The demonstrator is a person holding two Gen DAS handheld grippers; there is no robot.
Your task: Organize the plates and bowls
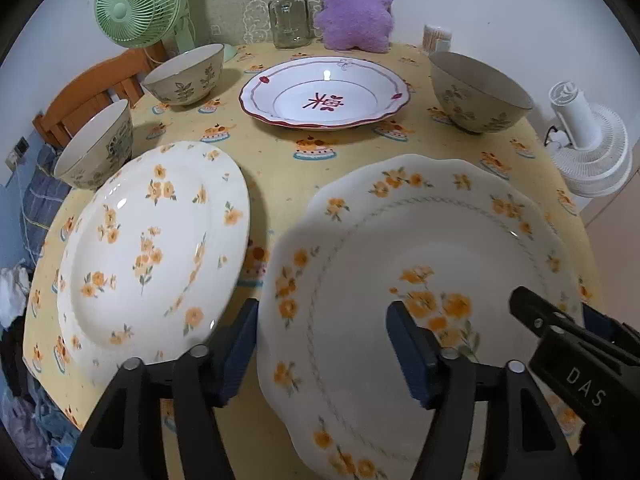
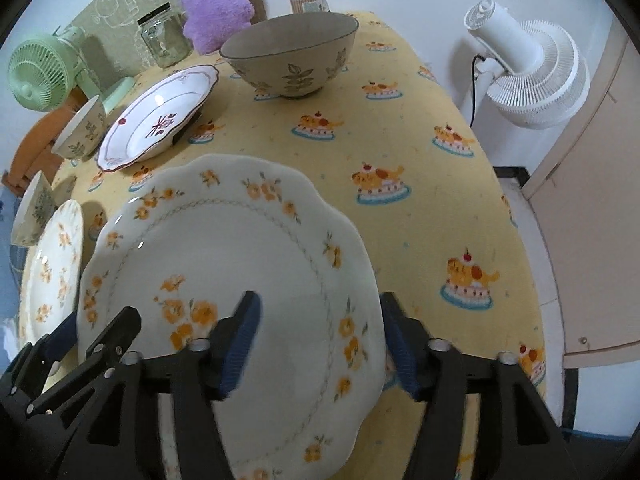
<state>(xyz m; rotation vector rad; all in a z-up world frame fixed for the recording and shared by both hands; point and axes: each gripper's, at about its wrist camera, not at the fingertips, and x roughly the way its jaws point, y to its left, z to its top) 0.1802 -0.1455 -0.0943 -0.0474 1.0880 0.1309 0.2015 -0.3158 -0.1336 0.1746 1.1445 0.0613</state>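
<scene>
A scalloped white plate with orange flowers (image 1: 400, 240) (image 2: 240, 248) lies at the front of the yellow-clothed table (image 1: 280, 160). My left gripper (image 1: 324, 352) is open and straddles the plate's left rim. My right gripper (image 2: 320, 344) is open astride its right rim. Neither gripper's pads press on the plate. A round floral plate (image 1: 152, 248) lies just to the left. A red-rimmed deep plate (image 1: 324, 92) sits at the back middle. Three leaf-patterned bowls stand around: back left (image 1: 188, 76), left edge (image 1: 100, 148) and back right (image 1: 476, 92).
Along the back wall stand a green fan (image 1: 136, 4), a glass jar (image 1: 288, 16), a purple plush (image 1: 356, 4) and a toothpick holder (image 1: 436, 36). A white fan (image 2: 532, 72) stands off the table's right edge. A wooden chair (image 1: 92, 92) is at the left.
</scene>
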